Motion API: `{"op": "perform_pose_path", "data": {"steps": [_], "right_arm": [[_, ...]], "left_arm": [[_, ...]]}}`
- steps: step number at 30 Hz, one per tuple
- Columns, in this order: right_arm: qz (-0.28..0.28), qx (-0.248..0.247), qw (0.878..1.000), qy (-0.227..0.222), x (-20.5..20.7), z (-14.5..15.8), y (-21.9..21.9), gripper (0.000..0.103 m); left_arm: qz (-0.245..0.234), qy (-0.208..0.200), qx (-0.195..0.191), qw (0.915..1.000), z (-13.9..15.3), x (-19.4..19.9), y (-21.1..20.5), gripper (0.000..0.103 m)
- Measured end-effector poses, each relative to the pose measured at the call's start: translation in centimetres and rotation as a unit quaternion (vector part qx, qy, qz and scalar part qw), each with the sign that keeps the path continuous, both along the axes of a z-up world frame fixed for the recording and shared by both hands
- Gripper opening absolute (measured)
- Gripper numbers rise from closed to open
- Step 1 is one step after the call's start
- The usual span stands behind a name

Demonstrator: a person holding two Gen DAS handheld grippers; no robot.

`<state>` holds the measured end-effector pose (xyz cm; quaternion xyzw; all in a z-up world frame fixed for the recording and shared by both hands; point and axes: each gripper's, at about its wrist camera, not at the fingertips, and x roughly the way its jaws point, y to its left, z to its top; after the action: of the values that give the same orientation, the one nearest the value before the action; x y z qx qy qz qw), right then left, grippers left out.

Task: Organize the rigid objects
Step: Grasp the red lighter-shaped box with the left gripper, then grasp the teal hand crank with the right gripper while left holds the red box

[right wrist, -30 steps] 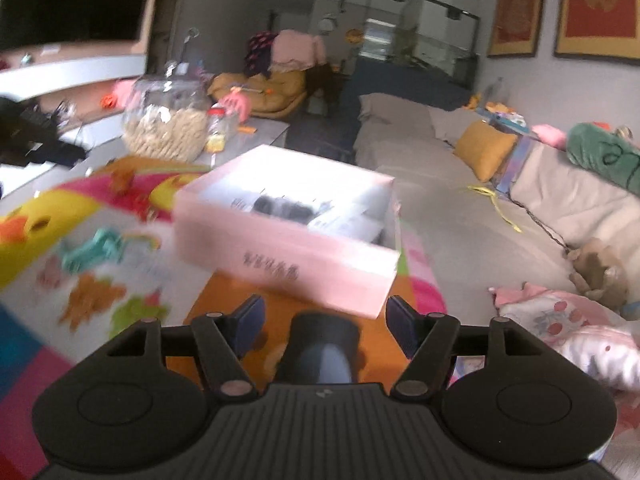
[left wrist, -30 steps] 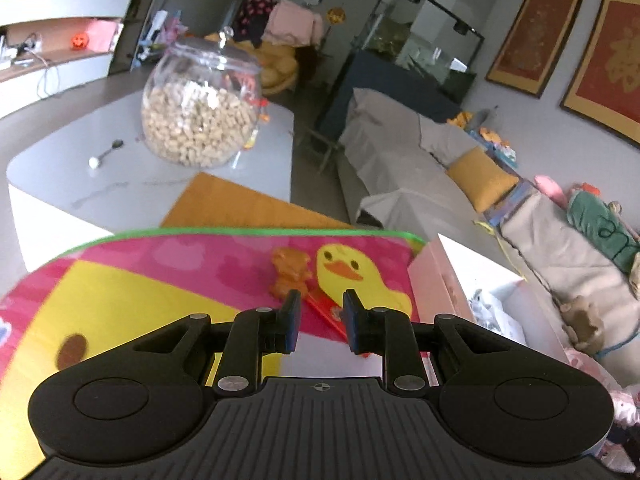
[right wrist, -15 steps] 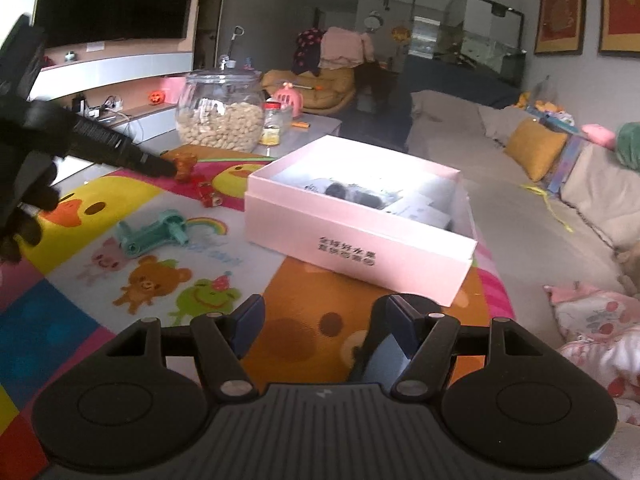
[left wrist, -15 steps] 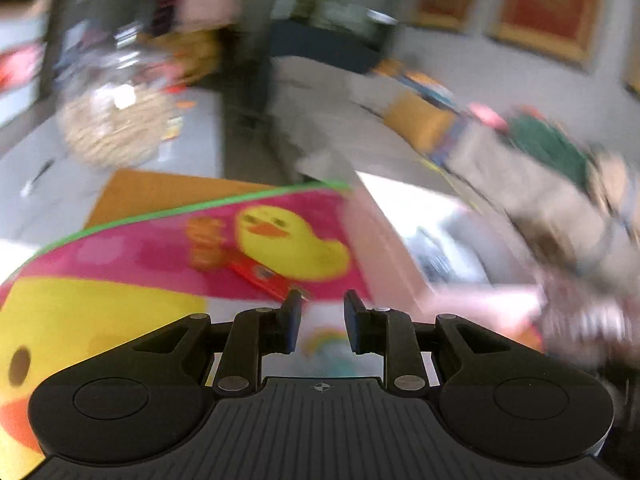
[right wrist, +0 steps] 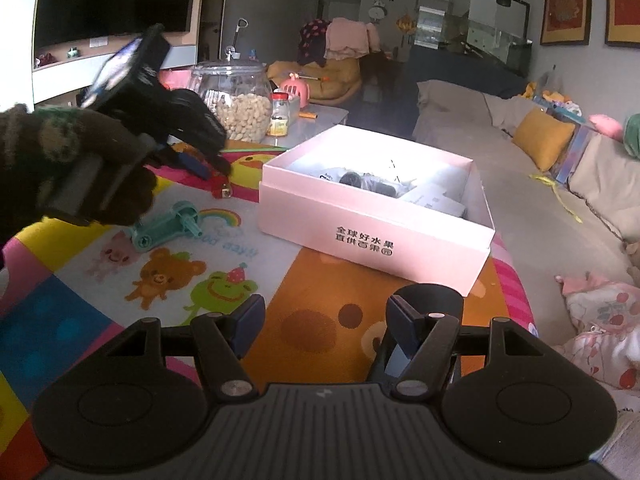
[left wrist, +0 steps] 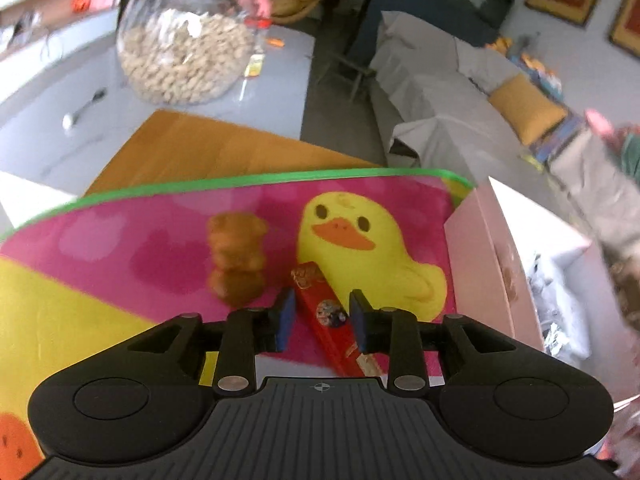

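Red flat toy bar (left wrist: 332, 320) lay on the cartoon play mat (left wrist: 120, 248), slanting between the spreading jaws of the left gripper (left wrist: 322, 318), whose pads were not pressing it. A brown bear figurine (left wrist: 236, 260) stood just left of it.

From the right wrist, the right gripper (right wrist: 324, 322) hung spread and empty above the mat, a dark cylinder (right wrist: 430, 300) behind its right finger. A pink box (right wrist: 372, 236) sat ahead, a teal toy (right wrist: 166, 228) to its left.

Black grippers (left wrist: 320, 316), dark fuzzy glove (right wrist: 80, 152)
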<state>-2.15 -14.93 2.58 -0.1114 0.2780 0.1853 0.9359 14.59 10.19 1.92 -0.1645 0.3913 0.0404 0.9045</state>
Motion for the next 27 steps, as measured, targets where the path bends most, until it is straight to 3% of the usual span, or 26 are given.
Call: {"op": "perform_pose_path", "data": {"steps": [5, 8, 10, 17, 20, 24, 27], "right_arm": [[-0.008, 0.001, 1.000, 0.004, 0.3, -0.2, -0.1, 0.067], [-0.011, 0.004, 1.000, 0.003, 0.3, -0.1, -0.3, 0.067], [-0.012, 0.004, 1.000, -0.001, 0.2, 0.2, -0.4, 0.067], [0.015, 0.014, 1.000, -0.008, 0.5, 1.2, 0.6, 0.067], [0.040, 0.016, 0.999, 0.015, 1.1, 1.1, 1.8, 0.067], [0.094, 0.009, 0.994, 0.060, 1.5, 0.3, 4.5, 0.067], [0.130, -0.015, 0.989, 0.062, 1.0, 0.0, 7.3, 0.067]], "left_arm": [[-0.078, -0.009, 0.103, 0.9916, -0.1, -0.2, -3.3, 0.036], [-0.108, -0.026, 0.131, 0.9852, -0.5, -1.0, -3.6, 0.035], [-0.120, -0.032, 0.126, 0.9843, -0.5, -1.8, -3.1, 0.027], [-0.154, -0.042, 0.080, 0.9840, -0.5, -7.0, 0.4, 0.027], [-0.148, -0.041, 0.040, 0.9873, -0.4, -9.8, 2.5, 0.027], [-0.139, -0.041, 0.030, 0.9890, -0.5, -13.0, 4.1, 0.027], [-0.129, -0.044, 0.006, 0.9907, -0.5, -14.7, 5.4, 0.027]]}}
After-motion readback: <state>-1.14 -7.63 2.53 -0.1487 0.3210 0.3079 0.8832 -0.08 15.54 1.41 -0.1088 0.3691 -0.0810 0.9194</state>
